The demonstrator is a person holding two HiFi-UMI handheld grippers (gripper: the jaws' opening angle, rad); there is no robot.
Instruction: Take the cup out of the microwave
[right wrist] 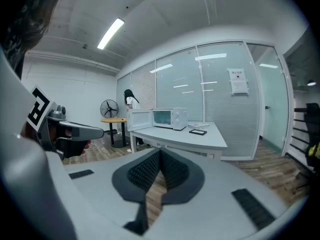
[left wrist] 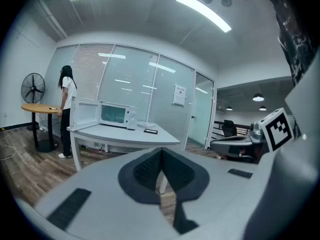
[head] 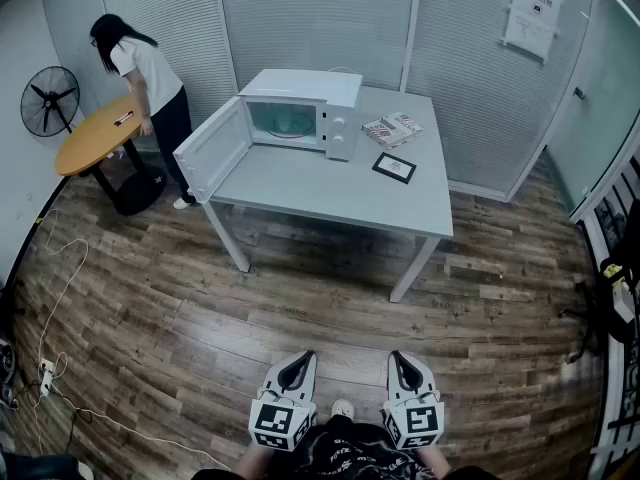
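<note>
A: "Head view?"
B: "The left claw (head: 297, 363) and right claw (head: 403, 360) sit low, well apart from the tabletop (head: 330, 190). The microwave (head: 300, 116) stands on it, door open. I can't spot the cup inside. The wall sign (head: 530, 13) is too tiny to read."
A: "Left gripper view?"
B: "Shut, holding nothing."
A: "Right gripper view?"
B: "Shut and empty too."

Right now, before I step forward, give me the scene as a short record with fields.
microwave: white, on the grey table
door: swung wide open
cup: not made out inside
also on table: stack of papers, black-framed card
left hand-held gripper: shut, empty, short of the table
right hand-held gripper: shut, empty
bystander: person at round wooden table, fan beside
</note>
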